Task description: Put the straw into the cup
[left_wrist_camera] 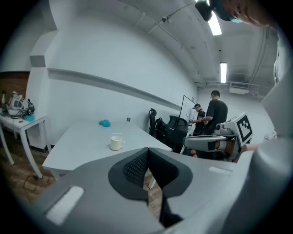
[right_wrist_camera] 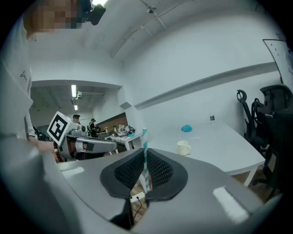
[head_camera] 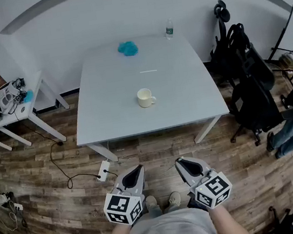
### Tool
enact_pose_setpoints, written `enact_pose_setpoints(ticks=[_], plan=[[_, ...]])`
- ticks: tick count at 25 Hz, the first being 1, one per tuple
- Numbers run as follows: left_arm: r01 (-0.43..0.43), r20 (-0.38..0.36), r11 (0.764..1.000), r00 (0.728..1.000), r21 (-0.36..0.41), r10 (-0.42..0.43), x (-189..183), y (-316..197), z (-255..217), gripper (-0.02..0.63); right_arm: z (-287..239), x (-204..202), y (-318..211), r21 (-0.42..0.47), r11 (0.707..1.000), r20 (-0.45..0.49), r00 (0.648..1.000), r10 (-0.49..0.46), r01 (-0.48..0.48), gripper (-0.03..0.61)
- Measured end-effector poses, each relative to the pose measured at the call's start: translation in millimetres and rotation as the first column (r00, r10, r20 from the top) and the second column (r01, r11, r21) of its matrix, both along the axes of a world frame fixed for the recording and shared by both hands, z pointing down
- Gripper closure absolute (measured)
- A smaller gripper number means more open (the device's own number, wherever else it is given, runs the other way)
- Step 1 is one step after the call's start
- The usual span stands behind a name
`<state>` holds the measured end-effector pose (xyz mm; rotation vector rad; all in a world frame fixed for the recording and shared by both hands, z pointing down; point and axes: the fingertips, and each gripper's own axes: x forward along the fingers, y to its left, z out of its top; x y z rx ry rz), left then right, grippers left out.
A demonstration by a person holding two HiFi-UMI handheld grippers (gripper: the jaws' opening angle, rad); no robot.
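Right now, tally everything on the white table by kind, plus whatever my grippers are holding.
cup: 1
bottle: 1
blue crumpled thing: 1
thin white strip, too small to identify: 1
straw, clamped in the right hand-held gripper: 1
Total: 5

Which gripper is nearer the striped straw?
Right. The right gripper is shut on the straw, upright between its jaws; the left gripper is shut and empty alongside, apart from it.

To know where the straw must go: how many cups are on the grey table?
1. The white cup stands near the middle of the table. No other cup shows there.
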<state>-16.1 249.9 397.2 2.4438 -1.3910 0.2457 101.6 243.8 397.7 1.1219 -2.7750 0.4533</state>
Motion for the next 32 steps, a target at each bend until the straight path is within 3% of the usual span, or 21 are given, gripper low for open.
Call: enact_pose_setpoints(ticks=[15, 32], plan=[[-0.028, 0.001, 1.000, 1.000, 0.006, 0.028, -17.3, -7.8, -2.7, 0.595, -4.5, -20.3, -7.5, -0.005, 1.000, 0.020, 1.000, 0.017, -0.017, 0.549], [-0.085, -0.010, 0.996, 0.996, 0.021, 0.086, -67.1, -22.8, -3.3, 0.595, -6.6, -66.2, -22.0, 0.011, 0.996, 0.012, 0.996, 0.089, -0.089, 0.549]])
